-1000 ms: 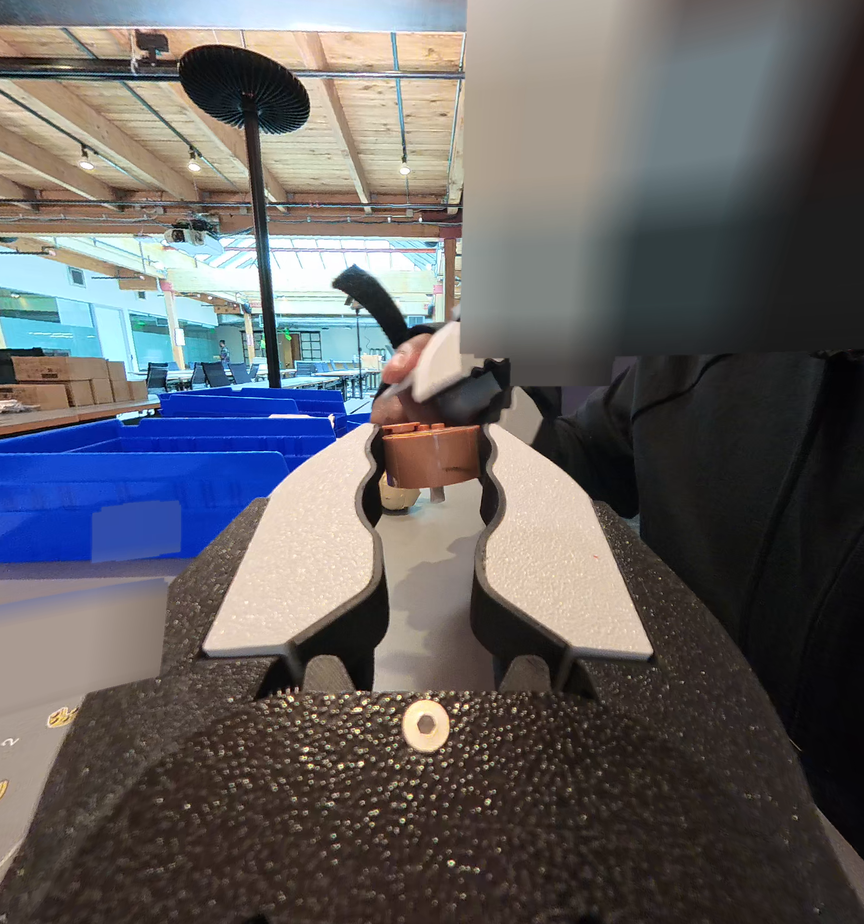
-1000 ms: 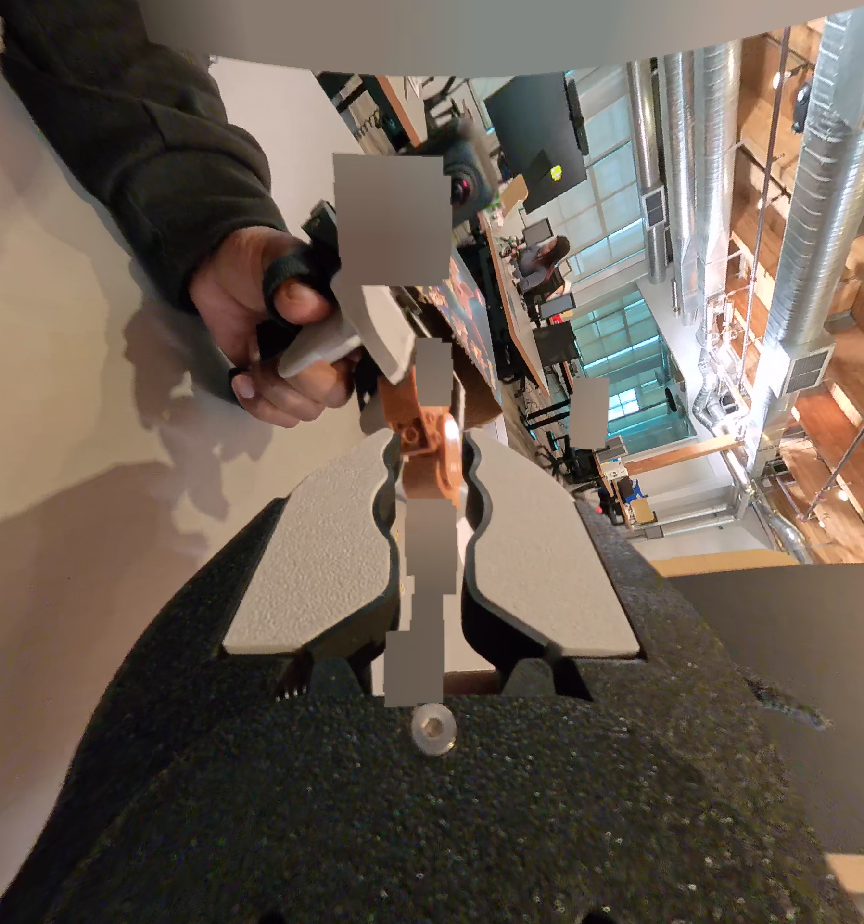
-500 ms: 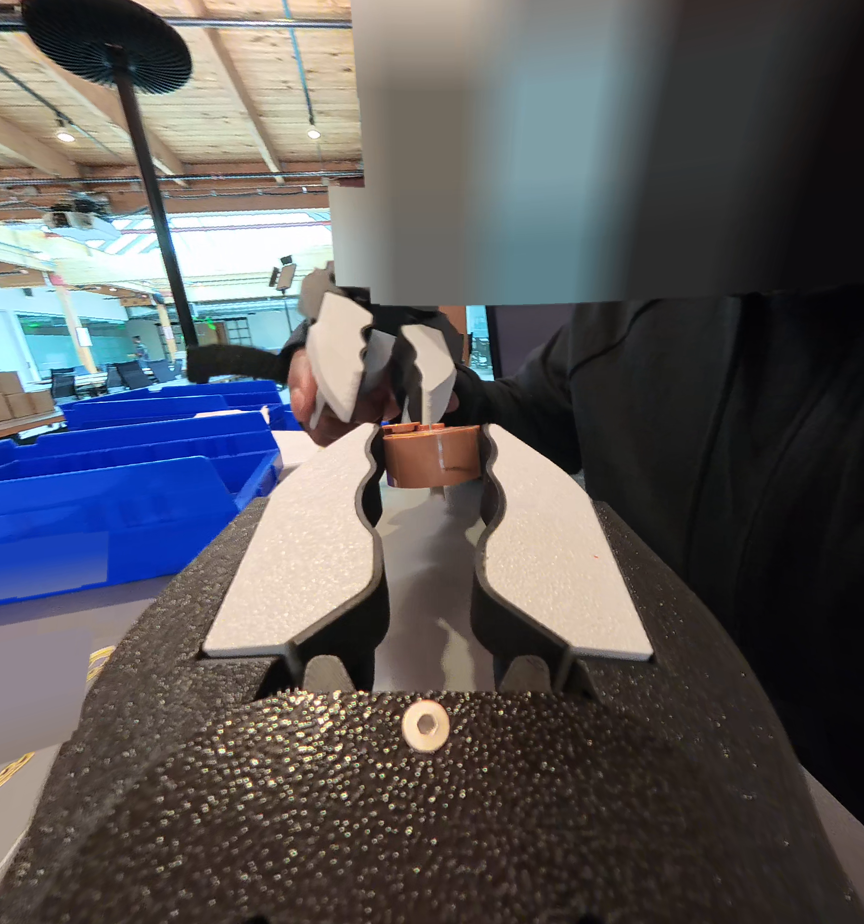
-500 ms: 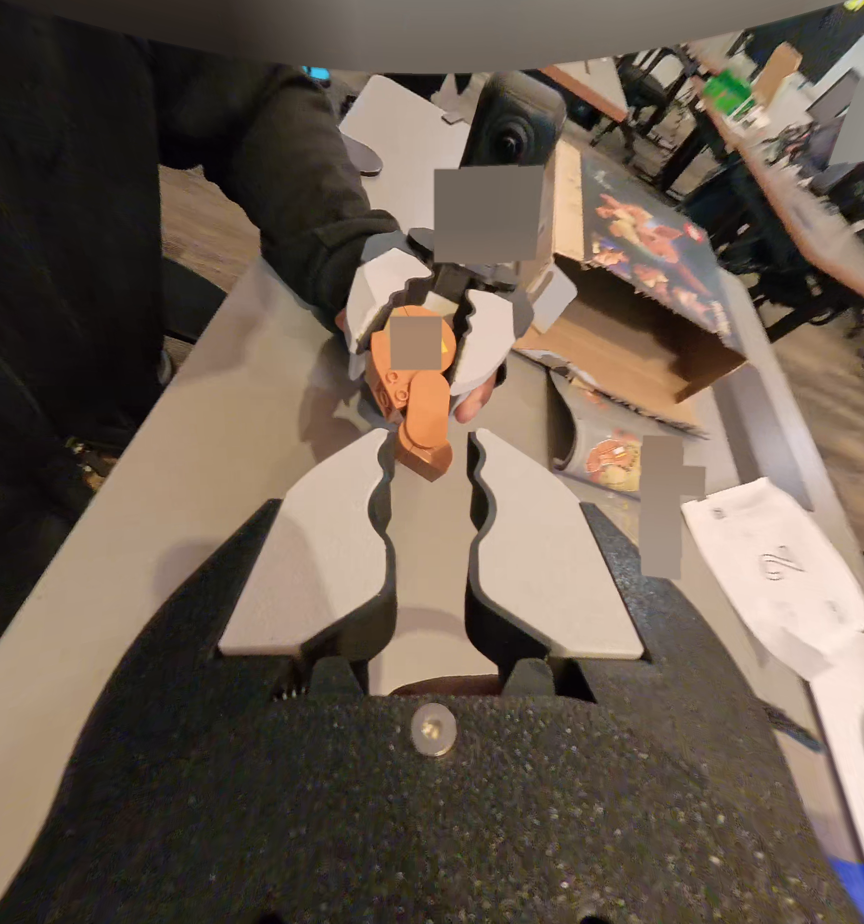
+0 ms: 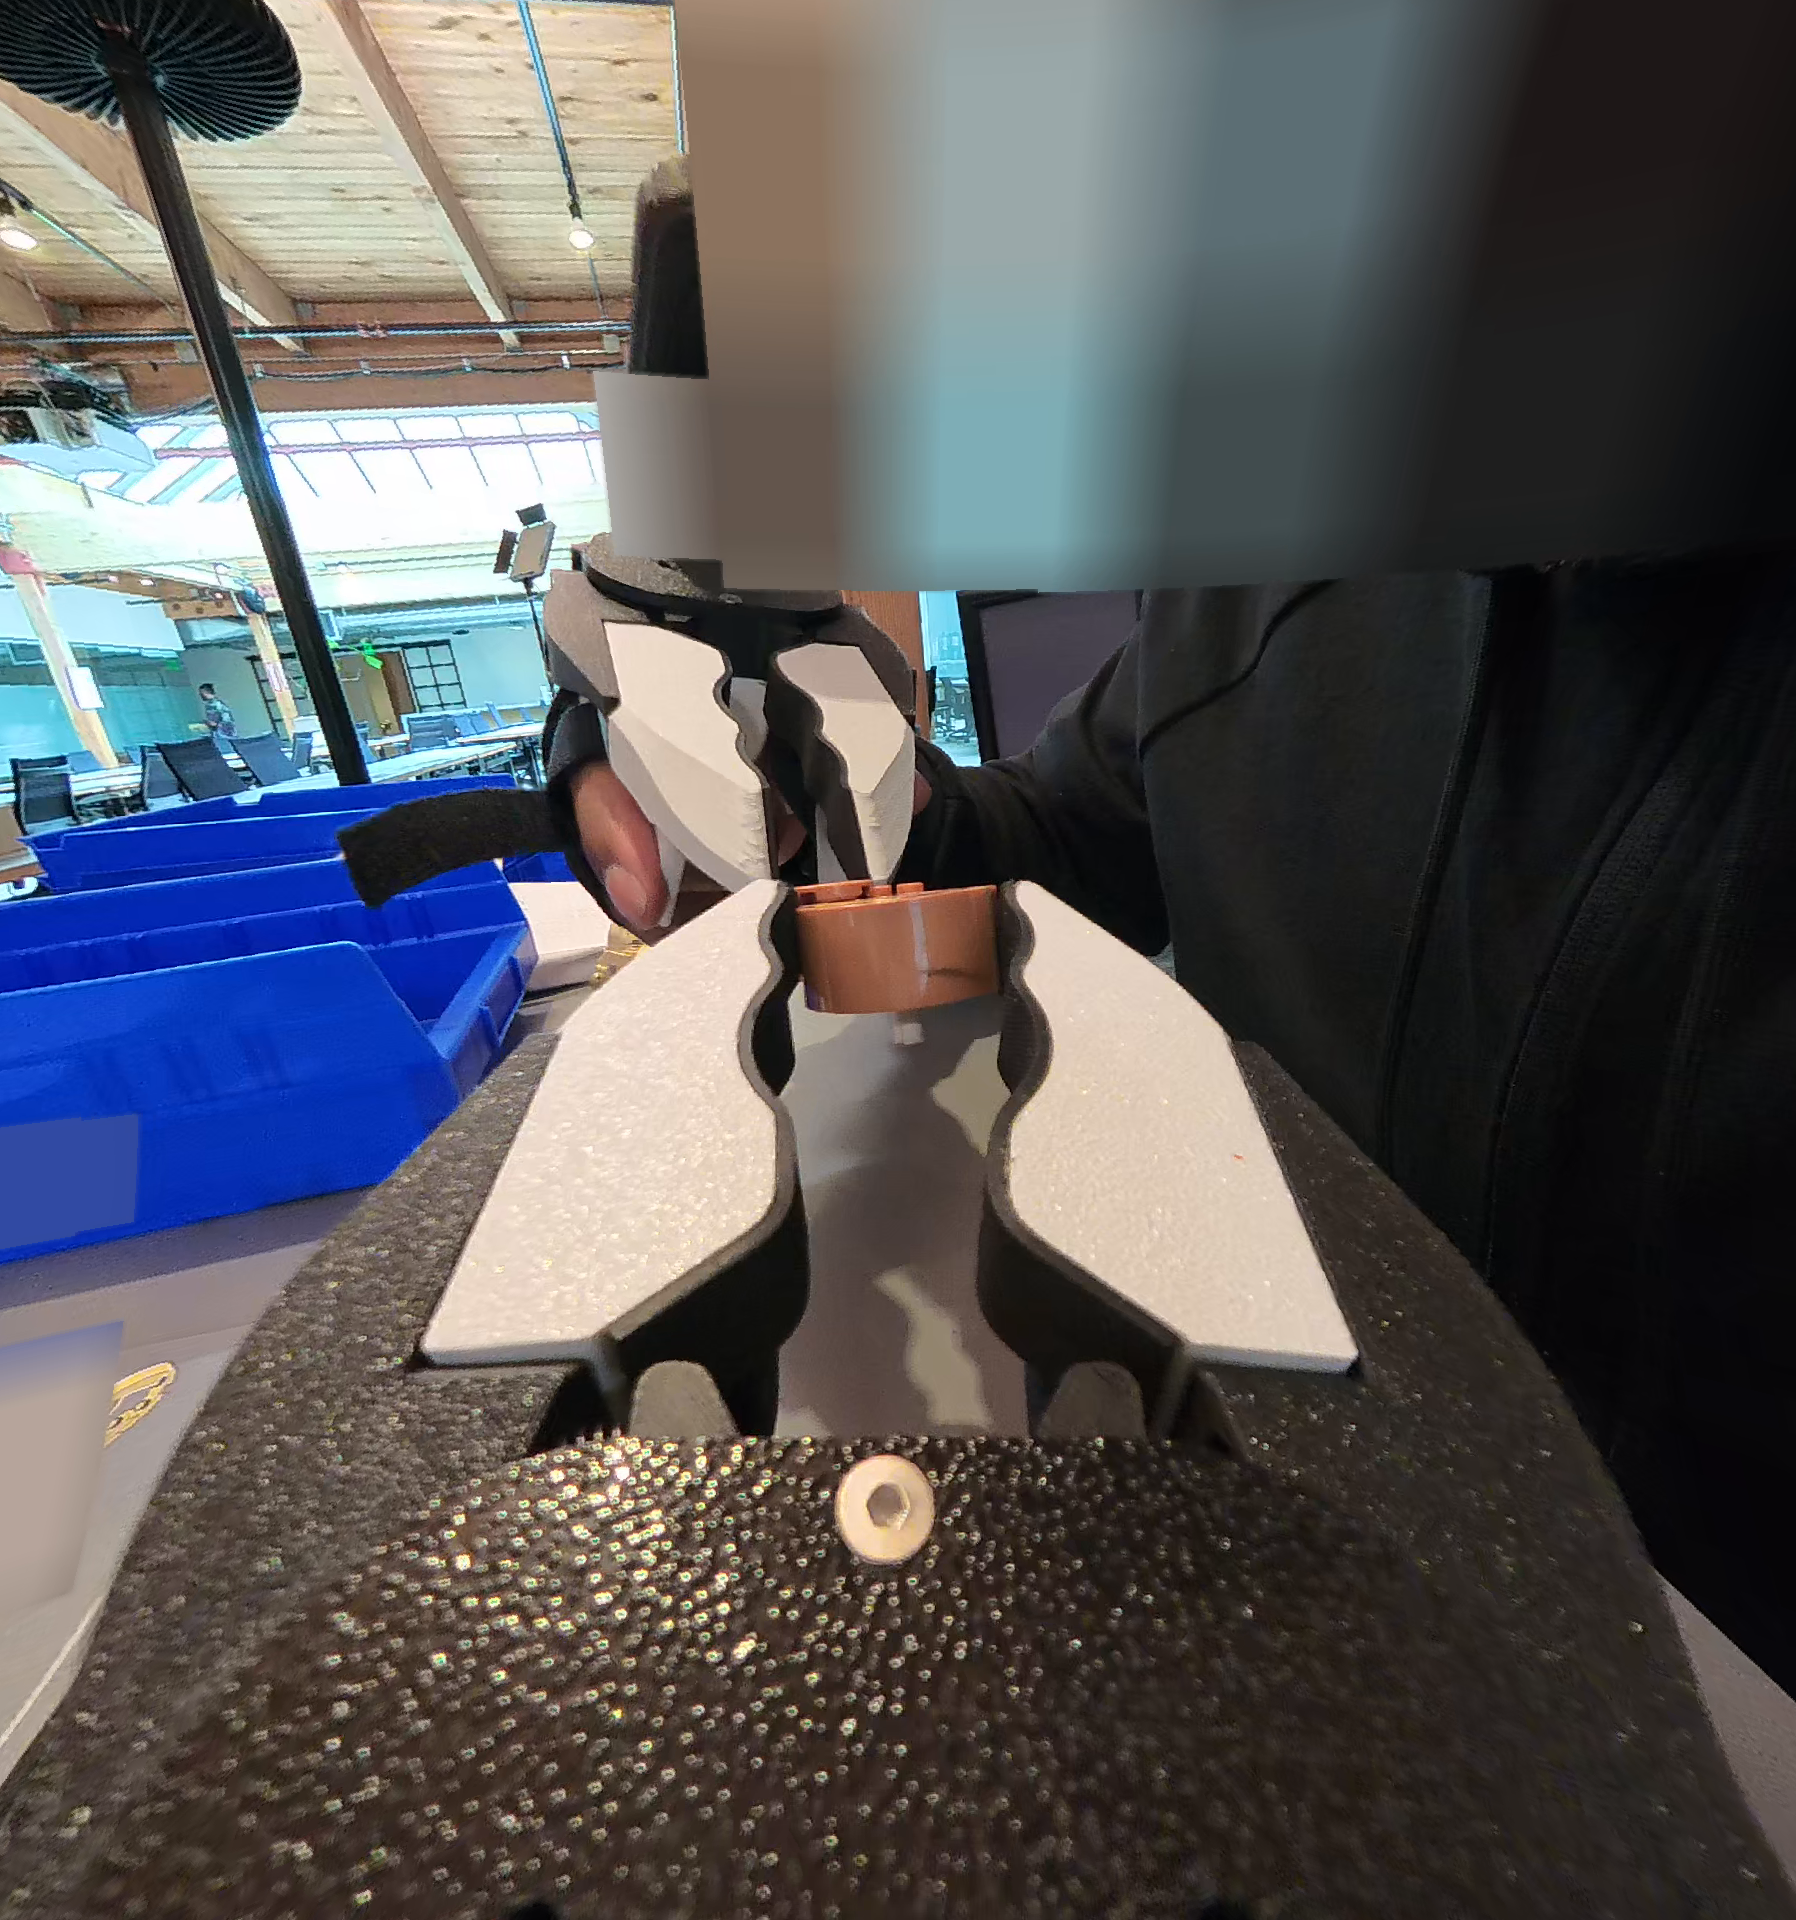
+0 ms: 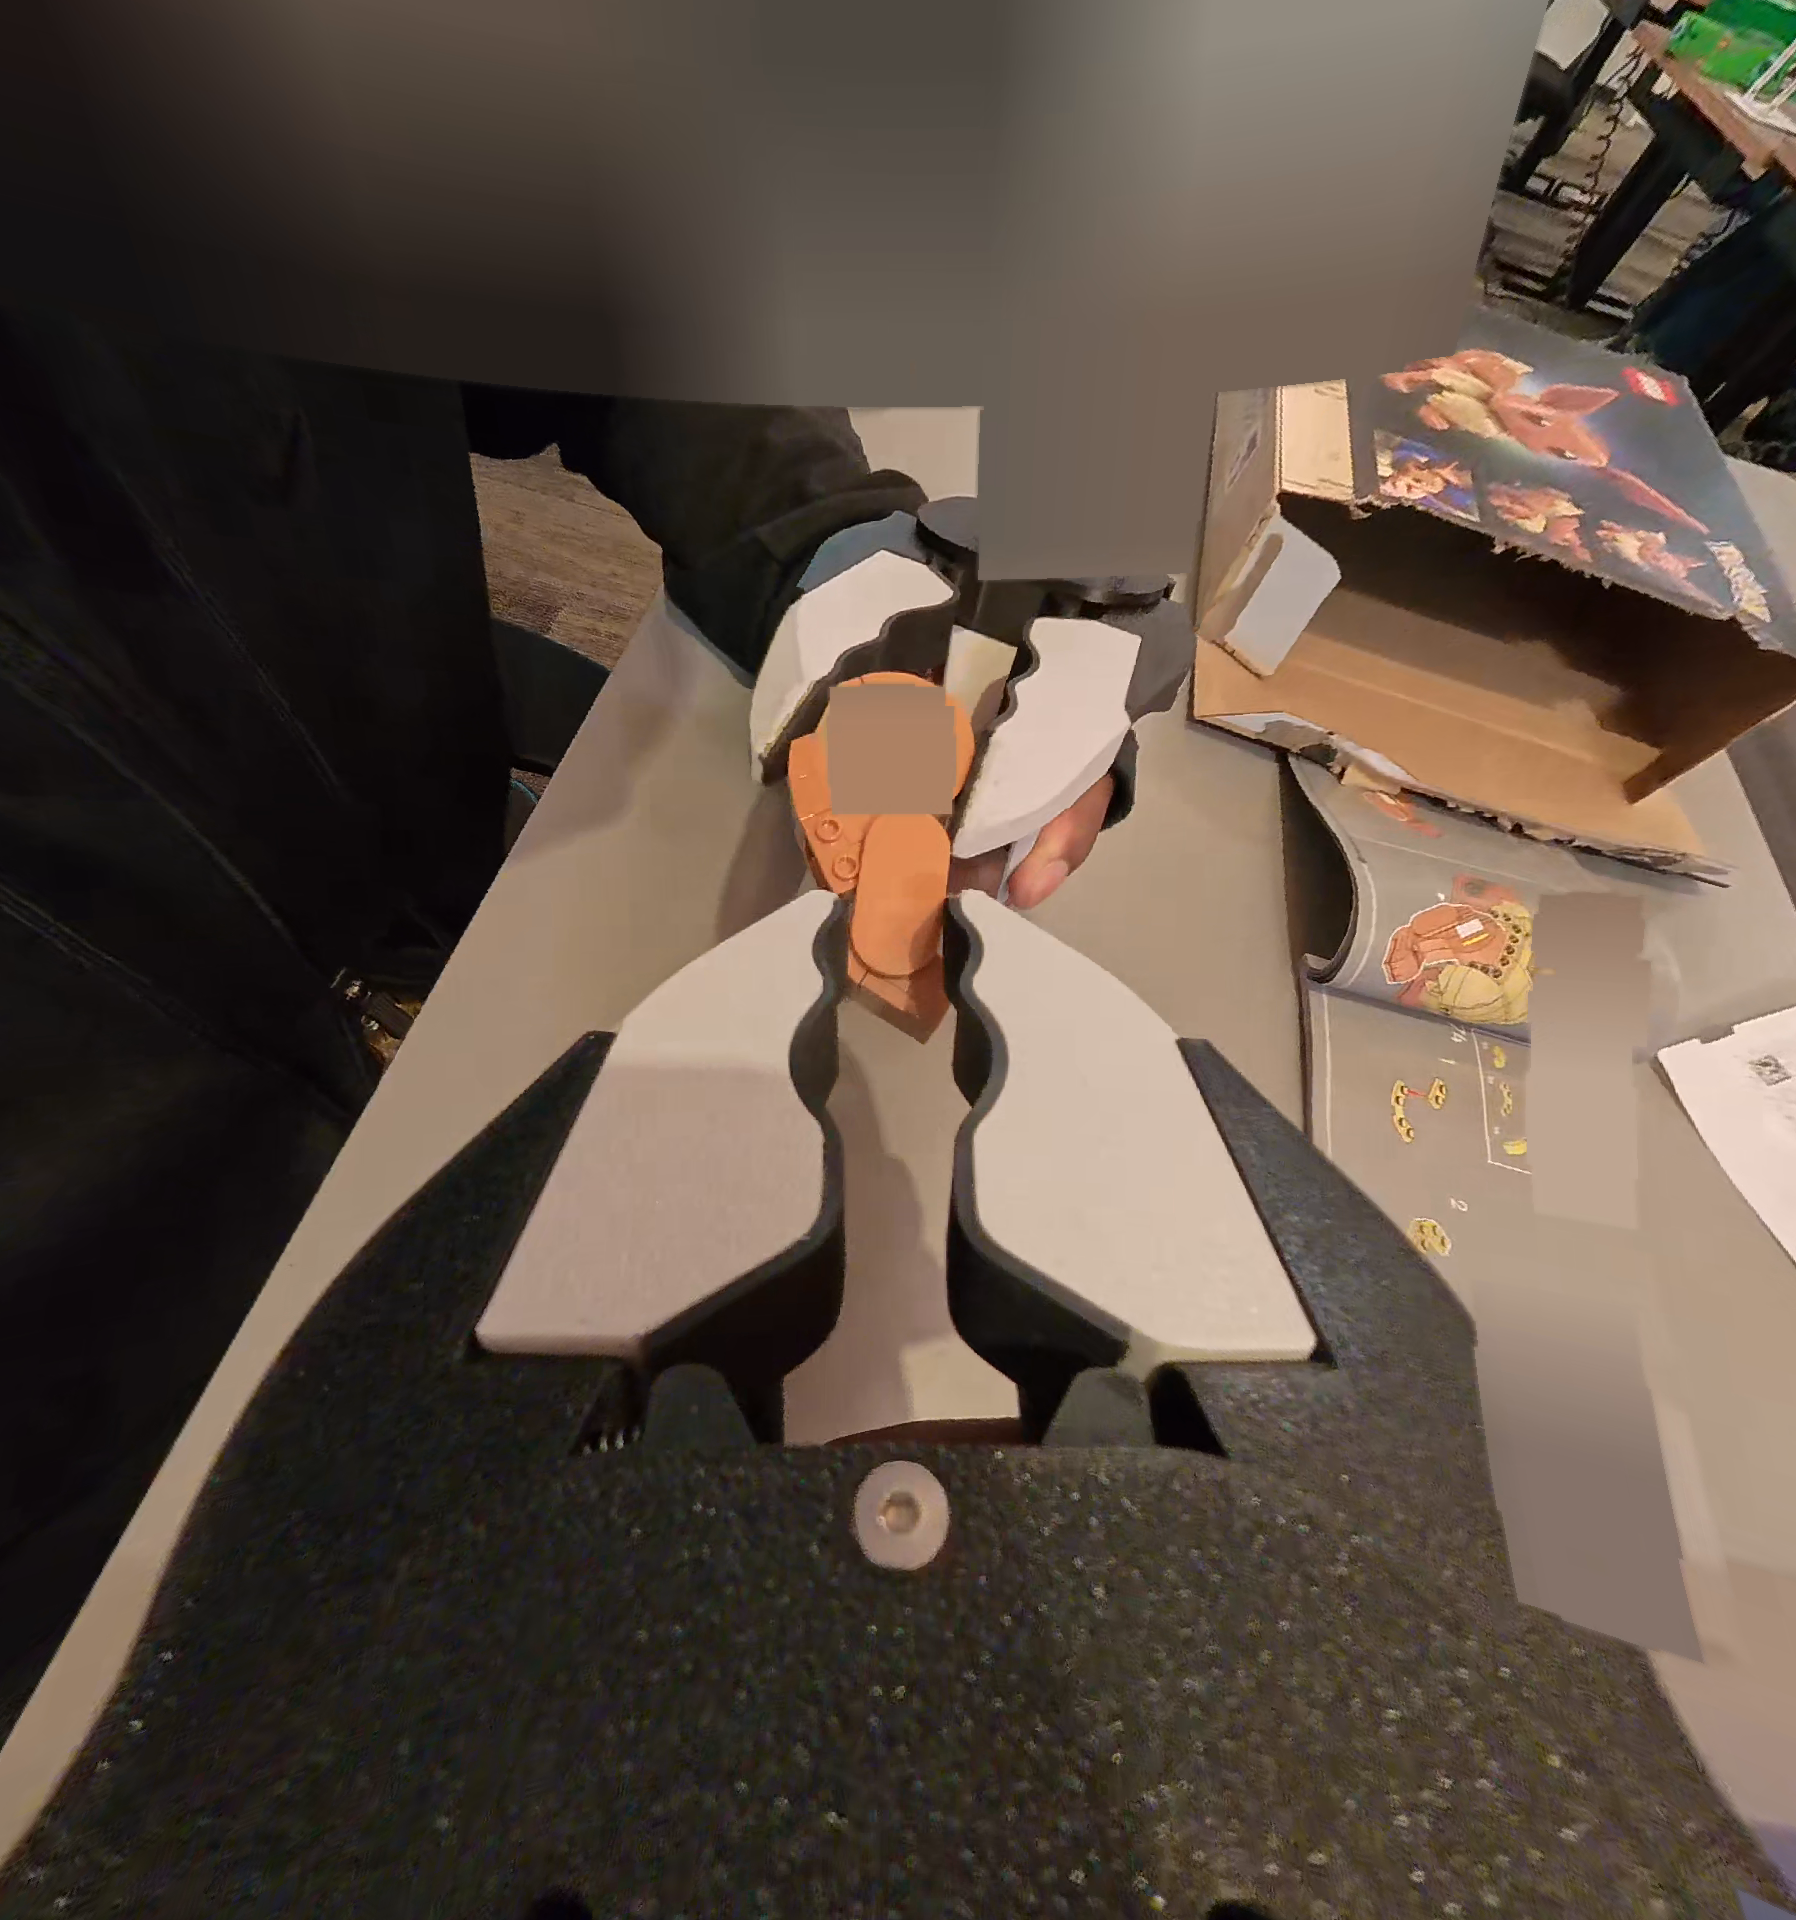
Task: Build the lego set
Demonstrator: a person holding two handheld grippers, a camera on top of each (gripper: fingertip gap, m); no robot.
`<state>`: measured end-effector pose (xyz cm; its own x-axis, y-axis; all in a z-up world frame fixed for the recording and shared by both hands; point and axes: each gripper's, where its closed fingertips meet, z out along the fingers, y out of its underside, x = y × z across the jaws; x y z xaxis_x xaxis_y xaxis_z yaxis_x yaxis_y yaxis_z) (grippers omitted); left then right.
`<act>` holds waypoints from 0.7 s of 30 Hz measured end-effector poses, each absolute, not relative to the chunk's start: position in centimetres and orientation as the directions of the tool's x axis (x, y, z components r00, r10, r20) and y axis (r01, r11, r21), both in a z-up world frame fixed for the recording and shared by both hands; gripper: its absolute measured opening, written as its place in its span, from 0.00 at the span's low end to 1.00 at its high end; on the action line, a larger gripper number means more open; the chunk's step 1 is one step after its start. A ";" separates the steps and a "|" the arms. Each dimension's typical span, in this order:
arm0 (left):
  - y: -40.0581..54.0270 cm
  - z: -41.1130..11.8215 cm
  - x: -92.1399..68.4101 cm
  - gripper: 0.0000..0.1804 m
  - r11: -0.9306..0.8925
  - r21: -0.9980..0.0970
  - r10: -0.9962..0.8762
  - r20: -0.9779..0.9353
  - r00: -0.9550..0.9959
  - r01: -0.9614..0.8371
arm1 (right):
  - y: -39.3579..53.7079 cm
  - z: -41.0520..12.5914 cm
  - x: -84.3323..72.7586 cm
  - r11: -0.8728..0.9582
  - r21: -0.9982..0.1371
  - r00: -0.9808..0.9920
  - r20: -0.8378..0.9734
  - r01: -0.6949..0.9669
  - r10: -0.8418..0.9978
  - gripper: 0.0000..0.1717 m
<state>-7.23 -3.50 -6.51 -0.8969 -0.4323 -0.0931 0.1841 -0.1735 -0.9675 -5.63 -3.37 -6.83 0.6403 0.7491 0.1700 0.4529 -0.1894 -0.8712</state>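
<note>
The left gripper [image 5: 899, 951] pinched a brown brick piece [image 5: 899, 956] at frame centre, above the surface [image 6: 582, 894]. The right gripper [image 6: 892, 966] pinched the same piece's narrower end. Blue bins [image 5: 187, 1049] at left and an open box [image 6: 1496, 665] at upper right showed no contents.

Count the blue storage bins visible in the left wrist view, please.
3 at least: the nearest blue bin at left, a second behind it, a third farther back. More may be hidden behind them.
</note>
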 end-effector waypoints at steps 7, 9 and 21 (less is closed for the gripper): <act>-3.3 -6.2 -7.3 0.20 -0.224 -0.962 -0.413 -0.052 -0.909 0.157 | -3.1 -6.3 -5.6 -0.165 -0.883 0.647 0.184 0.439 0.740 0.09; -3.3 -6.1 -7.3 0.20 -0.234 -0.961 -0.407 -0.043 -0.913 0.150 | -3.1 -6.1 -5.7 -0.154 -0.885 0.645 0.191 0.440 0.740 0.09; -3.2 -5.8 -7.6 0.20 -0.289 -0.951 -0.360 -0.001 -0.933 0.112 | -3.3 -5.8 -7.2 -0.101 -0.873 0.593 0.234 0.476 0.771 0.09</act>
<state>-7.62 -3.23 -5.79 -0.9331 -0.3596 -0.0007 0.1122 -0.2892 -0.9507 -7.21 -3.26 -5.77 0.5926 0.7707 0.2341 0.4765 -0.1010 -0.8734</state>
